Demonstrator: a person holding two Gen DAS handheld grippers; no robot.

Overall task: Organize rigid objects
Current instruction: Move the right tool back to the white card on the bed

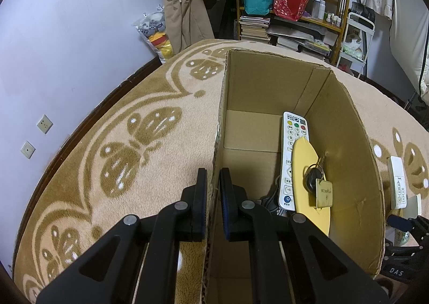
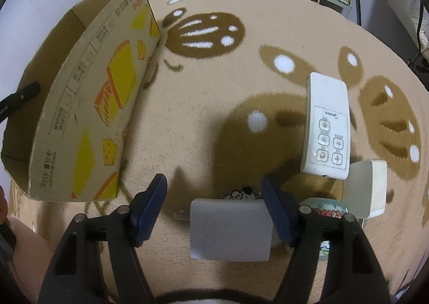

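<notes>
A cardboard box (image 1: 354, 148) stands open on the beige carpet; it also shows at the left of the right wrist view (image 2: 88, 105). Inside lie a white remote (image 1: 291, 154), a yellow disc (image 1: 305, 178) and a key bunch with a tag (image 1: 320, 188). My left gripper (image 1: 213, 179) is shut on the box's left wall. My right gripper (image 2: 214, 196) is open above a grey rectangular block (image 2: 230, 229) that lies between its fingers, not gripped. A white Midea remote (image 2: 328, 127) lies on the carpet to the right; it also shows in the left wrist view (image 1: 398, 183).
A white adapter block (image 2: 367, 188) and a round "cheers" item (image 2: 325, 208) lie by the right finger. A small patterned item (image 2: 241, 194) peeks from behind the grey block. A cluttered shelf (image 1: 295, 9) and hanging clothes (image 1: 185, 9) stand beyond the carpet.
</notes>
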